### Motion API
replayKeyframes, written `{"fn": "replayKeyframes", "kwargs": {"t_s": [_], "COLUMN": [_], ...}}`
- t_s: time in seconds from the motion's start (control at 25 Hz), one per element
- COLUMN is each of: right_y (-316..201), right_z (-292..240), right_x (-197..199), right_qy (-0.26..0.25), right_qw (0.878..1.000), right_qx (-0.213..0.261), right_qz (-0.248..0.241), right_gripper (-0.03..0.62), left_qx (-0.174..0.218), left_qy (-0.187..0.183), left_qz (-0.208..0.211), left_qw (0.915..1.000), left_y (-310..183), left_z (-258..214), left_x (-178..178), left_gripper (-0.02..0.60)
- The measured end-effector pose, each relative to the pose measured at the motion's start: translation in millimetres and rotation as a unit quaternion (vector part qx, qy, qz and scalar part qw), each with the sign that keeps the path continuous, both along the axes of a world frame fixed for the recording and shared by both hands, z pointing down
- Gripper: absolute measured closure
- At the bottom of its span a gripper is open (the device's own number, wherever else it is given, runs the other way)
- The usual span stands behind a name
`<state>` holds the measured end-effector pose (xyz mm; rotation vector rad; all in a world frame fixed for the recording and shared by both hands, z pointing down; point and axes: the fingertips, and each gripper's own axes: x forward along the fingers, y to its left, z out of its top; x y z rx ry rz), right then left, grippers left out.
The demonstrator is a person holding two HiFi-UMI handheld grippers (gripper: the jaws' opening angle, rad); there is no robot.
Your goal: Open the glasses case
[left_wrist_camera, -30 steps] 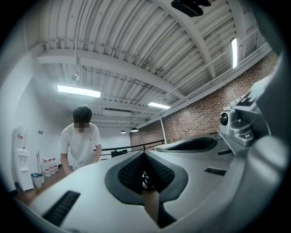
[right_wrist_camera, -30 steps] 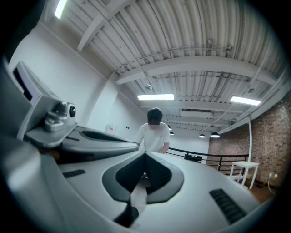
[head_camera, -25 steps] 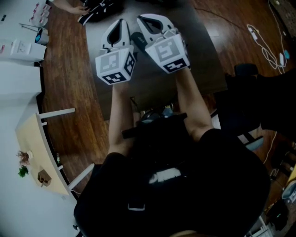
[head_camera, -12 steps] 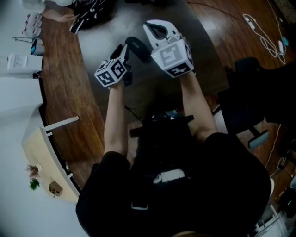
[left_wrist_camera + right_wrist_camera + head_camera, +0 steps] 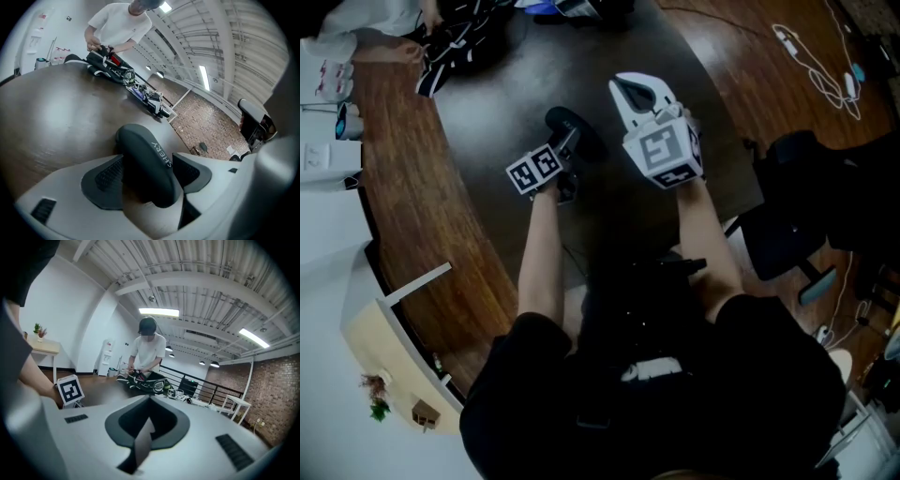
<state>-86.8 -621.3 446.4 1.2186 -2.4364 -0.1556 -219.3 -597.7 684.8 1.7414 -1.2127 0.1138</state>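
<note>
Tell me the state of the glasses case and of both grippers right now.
left gripper: open, fingers have just been opening, one on each side of the glasses case, not clamped on it.
glasses case: closed, lying on the table.
right gripper: shut, nothing between its fingers.

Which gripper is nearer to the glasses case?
Left. The left gripper, its jaws just opening, has the glasses case between them; the right gripper, shut, is off to the case's right, apart.
</note>
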Motion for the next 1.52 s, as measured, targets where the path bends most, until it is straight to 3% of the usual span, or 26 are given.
{"fn": "replayKeyframes", "kwargs": {"t_s": [0.2, 0.56, 0.84, 0.96, 1.08, 1.24, 1.36, 1.44, 1.52], "right_y": [-16, -16, -1, 15, 39, 65, 81, 86, 91], "right_z": [38, 61, 74, 89, 108, 125, 123, 114, 101], "right_x": [-7, -6, -1, -1, 3, 10, 10, 7, 0], "right_qy": [0.026, 0.036, 0.029, 0.039, 0.058, 0.048, 0.042, 0.036, 0.027], "right_qw": [0.999, 0.998, 0.997, 0.994, 0.988, 0.985, 0.986, 0.987, 0.989], "right_qx": [-0.029, -0.049, -0.065, -0.095, -0.126, -0.152, -0.145, -0.134, -0.121], "right_qz": [0.005, 0.006, -0.004, -0.033, -0.062, -0.065, -0.075, -0.077, -0.081], "right_gripper": [0.586, 0.585, 0.585, 0.585, 0.585, 0.566, 0.565, 0.556, 0.49], "left_qx": [0.014, 0.024, 0.026, 0.013, 0.026, 0.046, 0.065, 0.116, 0.178], "left_qy": [0.028, -0.01, 0.034, 0.071, 0.097, 0.166, 0.199, 0.212, 0.218], "left_qz": [0.009, 0.027, 0.034, 0.031, 0.027, -0.007, -0.043, -0.053, -0.046], "left_qw": [0.9995, 0.9993, 0.9985, 0.9969, 0.9946, 0.9849, 0.977, 0.969, 0.9586], "left_y": [-19, -21, -26, -24, -23, -25, -20, -19, -15], "left_z": [4, 0, 3, 0, -15, -47, -83, -117, -157], "left_x": [15, 23, 40, 42, 44, 45, 37, 33, 36], "left_gripper": [0.256, 0.256, 0.293, 0.327, 0.342, 0.345, 0.345, 0.345, 0.345]}}
